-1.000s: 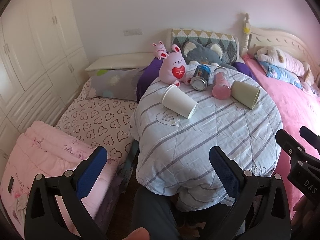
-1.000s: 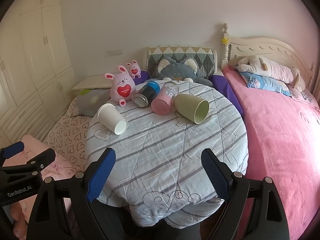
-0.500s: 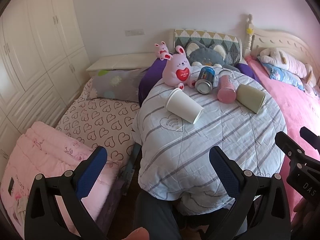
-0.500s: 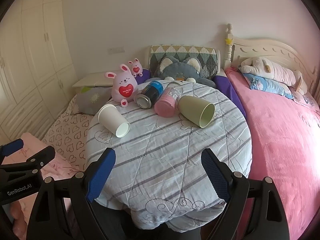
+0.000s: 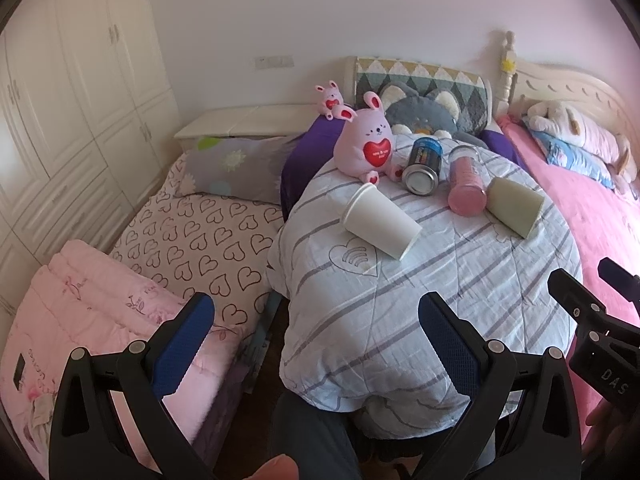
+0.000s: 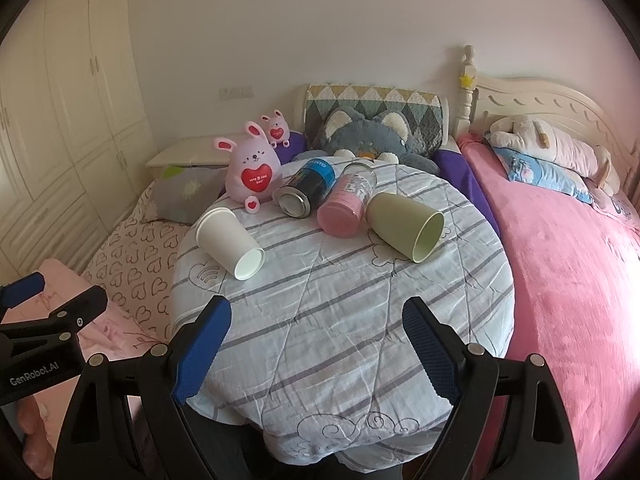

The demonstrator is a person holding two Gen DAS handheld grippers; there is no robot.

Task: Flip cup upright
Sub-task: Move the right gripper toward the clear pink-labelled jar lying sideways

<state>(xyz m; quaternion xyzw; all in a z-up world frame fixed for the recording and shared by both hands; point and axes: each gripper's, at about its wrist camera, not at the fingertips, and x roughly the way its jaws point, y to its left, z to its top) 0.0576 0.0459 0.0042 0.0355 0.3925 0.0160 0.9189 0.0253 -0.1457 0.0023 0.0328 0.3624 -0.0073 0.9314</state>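
Surface (image 6: 360,320): we are facing a striped quilt covering it.
White cup (image 6: 230,242): lying sideways, just beside the pink rabbit (image 6: 252,172).
Green cup (image 6: 404,226): lying beyond it.
Left tongs (image 5: 316,344): gaping, empty.
Right tongs (image 6: 316,344): gaping, empty.

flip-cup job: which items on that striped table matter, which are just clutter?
Job:
- white paper cup, on its side
- green cup, on its side
- left gripper and right gripper, jaws open, holding nothing

Clutter:
- blue can, lying down
- pink-filled bottle, lying down
- pink bunny plush
- striped cloth
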